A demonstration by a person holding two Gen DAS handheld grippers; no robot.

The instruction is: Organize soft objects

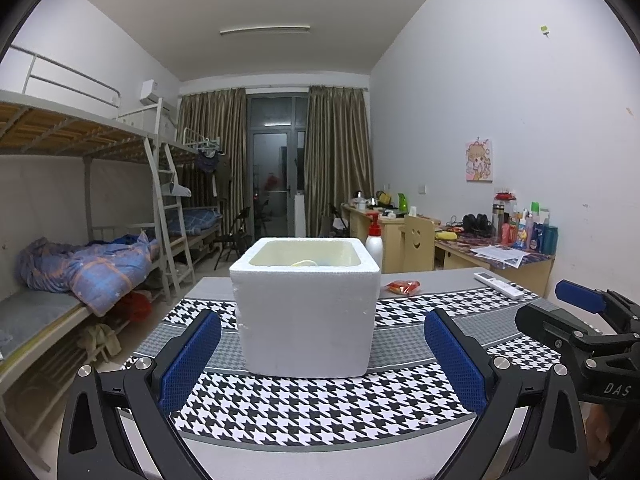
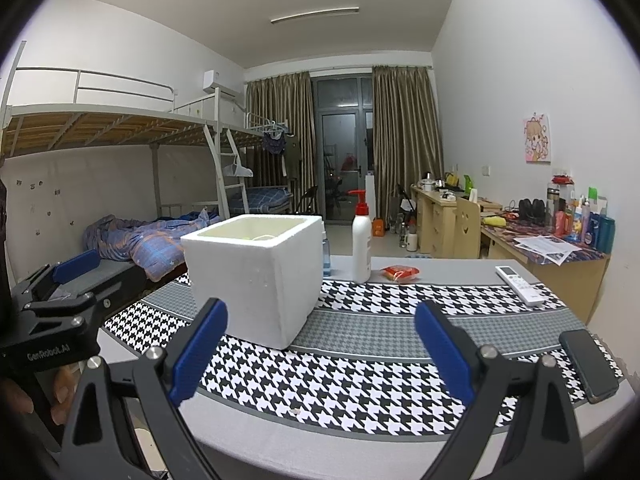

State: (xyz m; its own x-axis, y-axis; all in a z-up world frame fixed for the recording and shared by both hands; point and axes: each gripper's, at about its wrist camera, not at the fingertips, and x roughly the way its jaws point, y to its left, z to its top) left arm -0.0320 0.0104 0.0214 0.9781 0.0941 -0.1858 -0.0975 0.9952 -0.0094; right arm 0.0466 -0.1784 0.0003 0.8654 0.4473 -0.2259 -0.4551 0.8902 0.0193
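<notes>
Bunk beds [image 1: 80,264] line the room's left wall behind my desk [image 2: 360,332] with its houndstooth cloth. On it stands the white foam box [image 1: 306,308], something pale yellow inside. My left claw [image 1: 320,360] and right claw [image 2: 320,352] both gape wide, holding nothing, short of the box. A red packet [image 2: 400,273] lies beyond, beside a pump bottle [image 2: 361,246].

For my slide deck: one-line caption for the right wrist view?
Open right hand-held gripper faces a white foam box on a houndstooth tablecloth.
</notes>
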